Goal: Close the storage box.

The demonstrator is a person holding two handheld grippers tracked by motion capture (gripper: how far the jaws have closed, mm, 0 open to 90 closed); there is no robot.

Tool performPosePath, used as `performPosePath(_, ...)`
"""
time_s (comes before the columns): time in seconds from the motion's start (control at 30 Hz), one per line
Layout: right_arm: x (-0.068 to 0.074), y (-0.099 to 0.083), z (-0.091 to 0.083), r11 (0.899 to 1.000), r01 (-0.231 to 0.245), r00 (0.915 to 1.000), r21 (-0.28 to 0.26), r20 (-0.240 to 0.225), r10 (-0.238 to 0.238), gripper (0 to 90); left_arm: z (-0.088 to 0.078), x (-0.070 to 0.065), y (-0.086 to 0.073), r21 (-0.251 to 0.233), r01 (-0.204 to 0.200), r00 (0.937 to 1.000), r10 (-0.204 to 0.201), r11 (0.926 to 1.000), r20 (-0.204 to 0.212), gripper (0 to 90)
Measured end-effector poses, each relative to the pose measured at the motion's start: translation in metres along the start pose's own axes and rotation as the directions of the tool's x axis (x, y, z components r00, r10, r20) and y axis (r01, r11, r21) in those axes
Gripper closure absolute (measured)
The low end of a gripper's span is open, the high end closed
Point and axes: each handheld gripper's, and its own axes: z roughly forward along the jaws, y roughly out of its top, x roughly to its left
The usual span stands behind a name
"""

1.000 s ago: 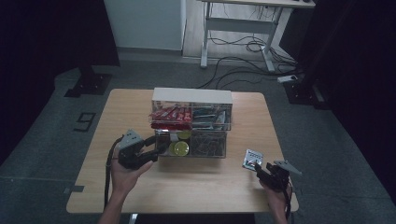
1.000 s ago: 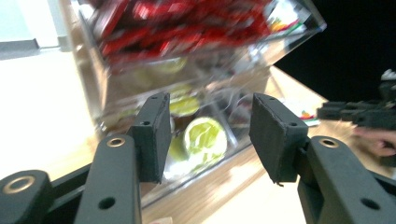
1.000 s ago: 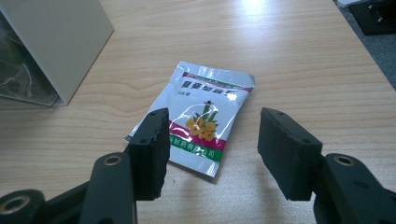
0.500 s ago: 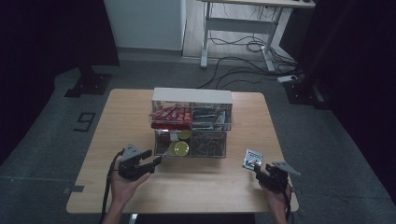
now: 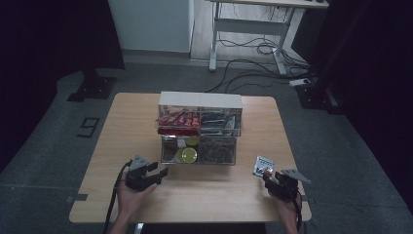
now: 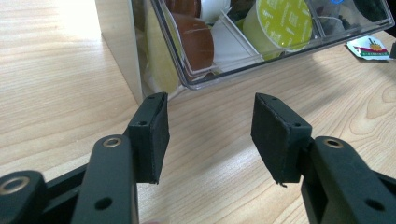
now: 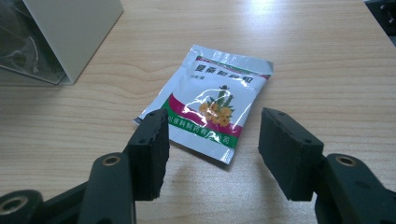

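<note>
Left tongs (image 6: 208,135) wide open, empty, low over counter (image 5: 122,126), just in front of clear drawer (image 6: 261,56) pulled out of organizer (image 5: 199,127). Drawer holds pods, one with green lid (image 6: 280,21). Right tongs (image 7: 212,154) wide open, empty, just short of sachet (image 7: 208,100) lying flat on counter, right of organizer.

Your left gripper (image 5: 155,174) has pulled back from the clear drawer organizer (image 5: 199,131) toward your edge of the table (image 5: 117,126). It now sits apart from the open lower drawer (image 6: 261,42), jaws spread with nothing between them.
</note>
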Motion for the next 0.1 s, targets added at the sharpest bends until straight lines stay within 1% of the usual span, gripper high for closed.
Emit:
performPosePath(0.03,-0.0002,0.0002,-0.0004,1.000,0.000,1.0000,-0.001,0.000,0.000,42.9,0.0009,0.0002,-0.0008,0.007,0.002,1.0000,-0.002,1.0000,-0.001,46.1)
performPosePath(0.1,-0.0005,0.0005,-0.0008,1.000,-0.002,1.0000,-0.003,0.001,0.002,42.9,0.0016,0.0004,-0.0016,0.007,0.006,1.0000,-0.006,1.0000,-0.002,45.8)
